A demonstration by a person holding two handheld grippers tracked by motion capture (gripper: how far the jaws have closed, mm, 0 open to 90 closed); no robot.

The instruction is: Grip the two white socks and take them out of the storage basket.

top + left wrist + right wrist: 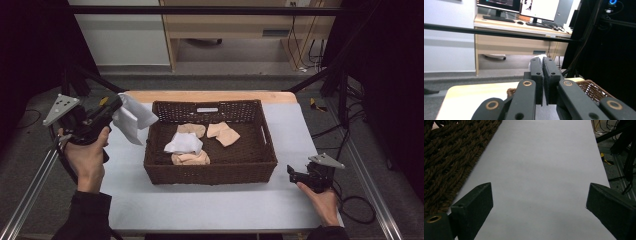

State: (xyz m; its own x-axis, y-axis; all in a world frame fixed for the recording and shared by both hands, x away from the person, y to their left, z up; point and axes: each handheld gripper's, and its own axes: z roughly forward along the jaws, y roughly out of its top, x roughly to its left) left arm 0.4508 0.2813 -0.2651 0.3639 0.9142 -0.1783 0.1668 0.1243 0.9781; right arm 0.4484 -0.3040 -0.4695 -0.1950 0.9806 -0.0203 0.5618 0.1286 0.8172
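Pinching a white cloth [132, 116] tight, the left gripper [116, 106] is lifted beside the brown basket [210, 172], its hand [89, 155] tipped up. The right gripper [291, 174] rests low on the table [210, 205], jaws wide, holding nothing.

This looks like an office used as a lab: beyond the far edge of the desk [210, 96] stands a wooden workstation [506, 40] with monitors [539, 10], a keyboard [499, 18] and cables [300, 45], inside a black metal frame [200, 10] on grey carpet [210, 80].
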